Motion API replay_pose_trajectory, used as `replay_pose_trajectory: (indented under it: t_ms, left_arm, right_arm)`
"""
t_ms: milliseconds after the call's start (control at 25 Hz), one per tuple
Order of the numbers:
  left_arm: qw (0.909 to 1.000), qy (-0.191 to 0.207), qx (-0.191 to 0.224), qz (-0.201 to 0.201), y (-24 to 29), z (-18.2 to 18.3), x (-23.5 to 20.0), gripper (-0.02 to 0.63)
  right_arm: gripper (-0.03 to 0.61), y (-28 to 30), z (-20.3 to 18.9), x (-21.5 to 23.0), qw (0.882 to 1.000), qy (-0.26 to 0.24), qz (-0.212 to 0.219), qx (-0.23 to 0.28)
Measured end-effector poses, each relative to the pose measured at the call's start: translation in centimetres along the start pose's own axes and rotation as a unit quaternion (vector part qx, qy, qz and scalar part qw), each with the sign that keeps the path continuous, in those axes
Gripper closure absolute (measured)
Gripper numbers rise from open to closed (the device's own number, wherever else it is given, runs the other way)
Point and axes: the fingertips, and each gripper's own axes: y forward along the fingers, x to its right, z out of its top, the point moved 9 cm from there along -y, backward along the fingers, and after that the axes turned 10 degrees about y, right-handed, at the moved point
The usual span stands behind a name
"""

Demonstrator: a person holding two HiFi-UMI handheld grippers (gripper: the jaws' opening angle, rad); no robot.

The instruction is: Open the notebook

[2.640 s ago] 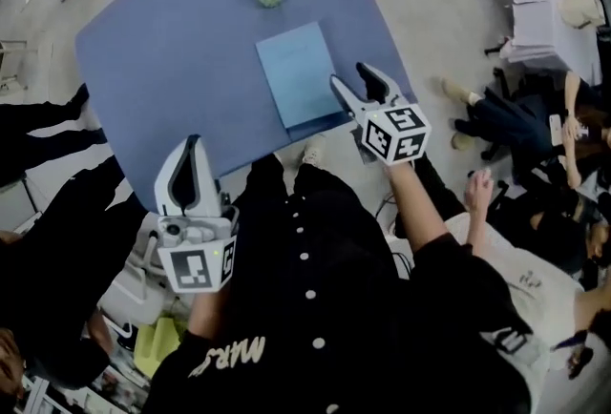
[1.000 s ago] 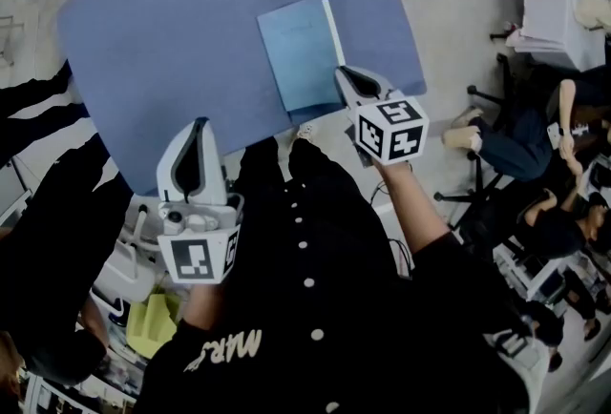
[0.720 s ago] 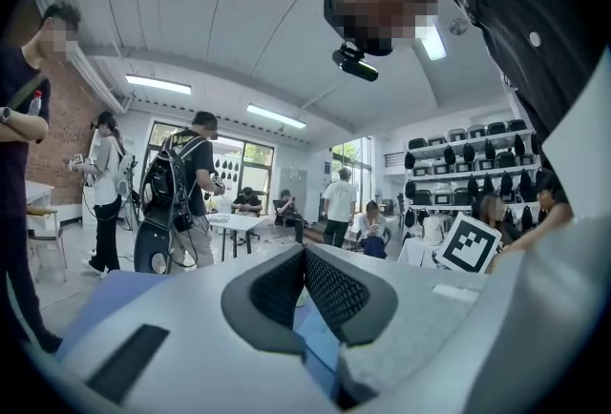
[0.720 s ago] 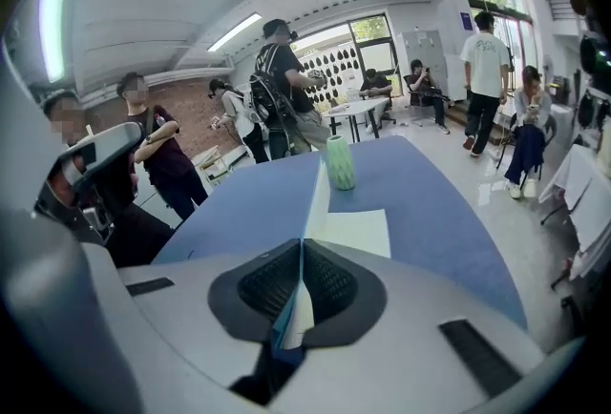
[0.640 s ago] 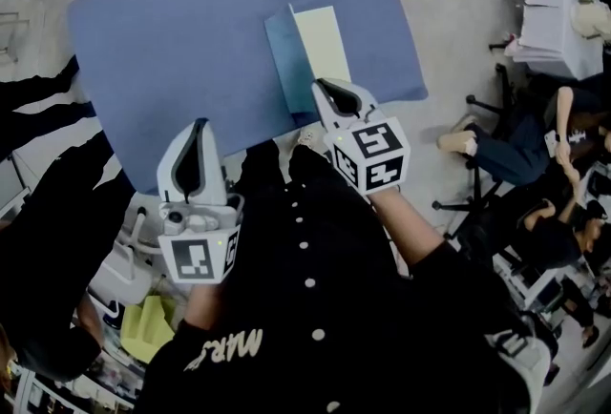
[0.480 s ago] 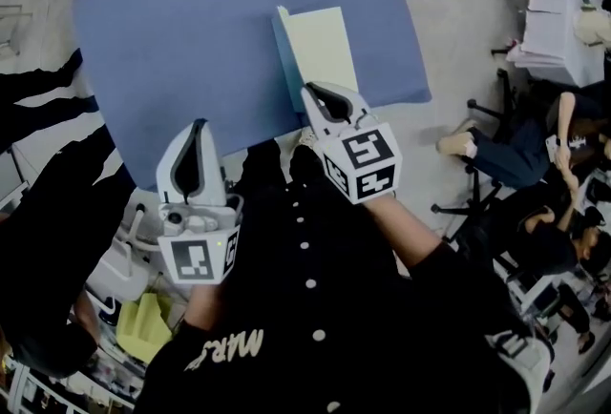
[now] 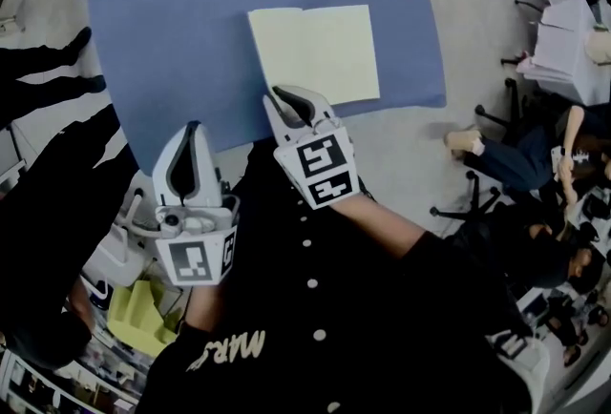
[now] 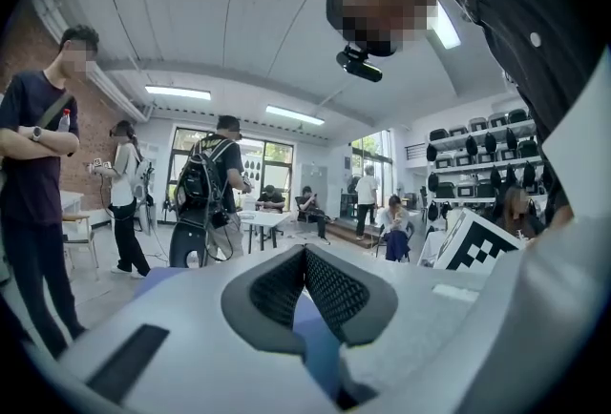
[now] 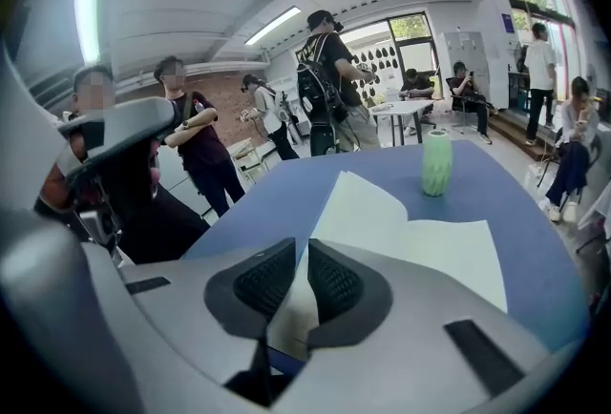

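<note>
Spreading toward nine o'clock, the notebook [image 7: 313,54] now lies open as we wanted; our right gripper [image 7: 279,95], jaws just parted slightly, looks empty.

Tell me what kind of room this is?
Probably a shared lab or workshop: shelves of dark gear line the back wall, many people stand or sit at small tables, and an open notebook lies on a blue table.

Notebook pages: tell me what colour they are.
The open notebook shows plain pale cream-yellow pages with no visible pattern, clearest in the head view.
</note>
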Motion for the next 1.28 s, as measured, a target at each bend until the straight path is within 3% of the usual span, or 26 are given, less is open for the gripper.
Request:
replay_pose_trajectory:
  t_ms: [600, 800, 1280]
  left_arm:
    - [0.999, -0.016, -0.04, 0.014, -1.3, -4.5, -3.2, 0.611]
    - [0.9985, -0.021, -0.048, 0.015, -1.9, -5.8, -3.7, 0.611]
    - [0.9984, -0.024, -0.05, 0.014, -2.0, -6.6, -4.0, 0.611]
  right_arm:
    - [0.534, 10.1, -5.7, -2.9, 0.997, -0.033, -0.034, -0.057]
    - [0.572, 11.7, -7.5, -3.1, 0.996, -0.028, -0.042, -0.068]
    - [0.572, 12.6, -8.0, -2.9, 0.996, -0.024, -0.041, -0.073]
